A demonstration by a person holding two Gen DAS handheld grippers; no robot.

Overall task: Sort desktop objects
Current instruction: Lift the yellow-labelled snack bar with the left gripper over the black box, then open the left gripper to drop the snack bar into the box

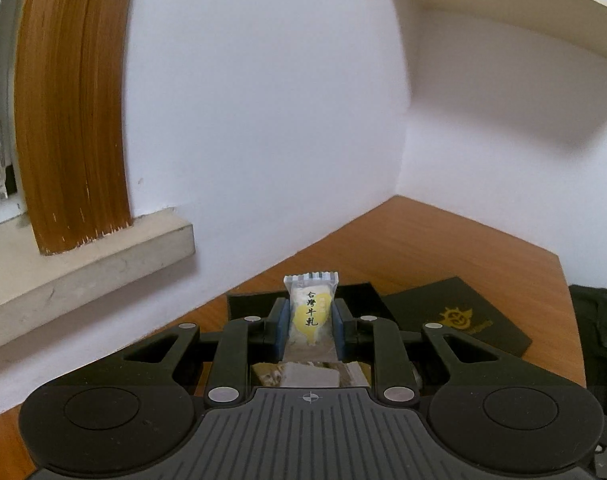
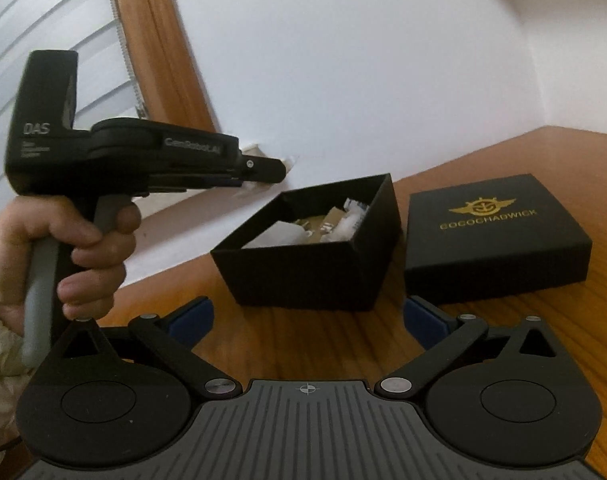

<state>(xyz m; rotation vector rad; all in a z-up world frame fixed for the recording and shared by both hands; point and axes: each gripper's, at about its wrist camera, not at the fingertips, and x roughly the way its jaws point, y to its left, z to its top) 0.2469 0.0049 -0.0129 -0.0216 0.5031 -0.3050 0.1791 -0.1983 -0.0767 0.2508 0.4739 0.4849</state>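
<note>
Above the open black box [image 2: 315, 248] on the desk [image 2: 543, 340], we see the left hand-held gripper [image 1: 310, 322] clamped on a wrapped candy [image 1: 309, 312]; the right hand-held gripper [image 2: 307, 320] gapes wide, holding nothing, beside the lid [image 2: 491, 240].

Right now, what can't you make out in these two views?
- Left wrist: box interior, hidden behind the left gripper and its candy.
- Left wrist: dark item, cut off by the right edge.
- Right wrist: box contents, partly hidden by the near wall.
- Right wrist: candy, only a white sliver past the left gripper's fingers.
</note>
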